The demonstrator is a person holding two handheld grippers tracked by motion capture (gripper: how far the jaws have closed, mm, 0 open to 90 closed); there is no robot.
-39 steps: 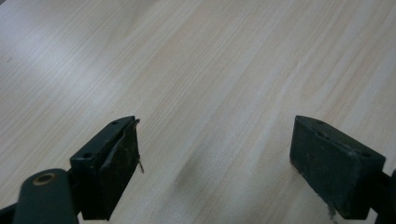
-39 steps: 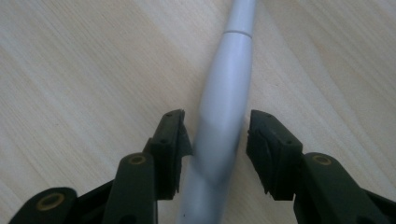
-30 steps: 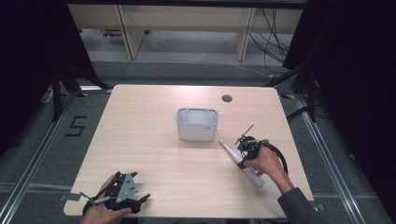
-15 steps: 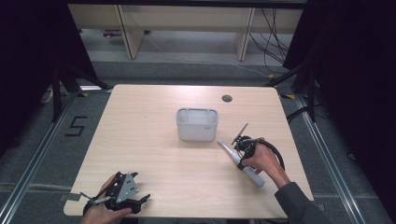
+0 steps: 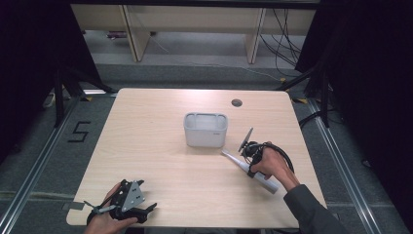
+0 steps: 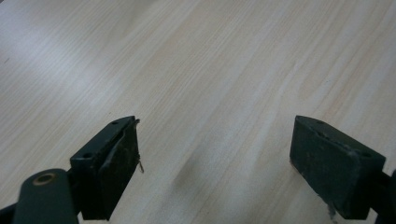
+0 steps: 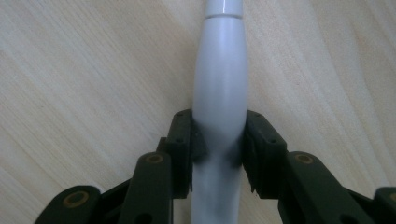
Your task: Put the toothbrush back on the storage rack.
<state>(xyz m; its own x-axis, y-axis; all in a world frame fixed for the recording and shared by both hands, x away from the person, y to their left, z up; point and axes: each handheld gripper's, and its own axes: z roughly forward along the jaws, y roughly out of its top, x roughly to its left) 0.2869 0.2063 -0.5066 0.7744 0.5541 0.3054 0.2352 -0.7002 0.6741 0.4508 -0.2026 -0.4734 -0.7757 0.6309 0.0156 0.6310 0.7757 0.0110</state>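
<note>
Right gripper (image 7: 218,149) fingers just closed onto the white electric toothbrush (image 7: 219,93), lying on the bench (image 5: 160,141) beside the bin (image 5: 205,129): ready to lift. Left gripper (image 6: 215,158) open, idle.

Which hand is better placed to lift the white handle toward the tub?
Right. The right gripper is already shut on the white handle, which lies on the table just beside the white tub. The left gripper is open over bare wood at the near edge.
</note>
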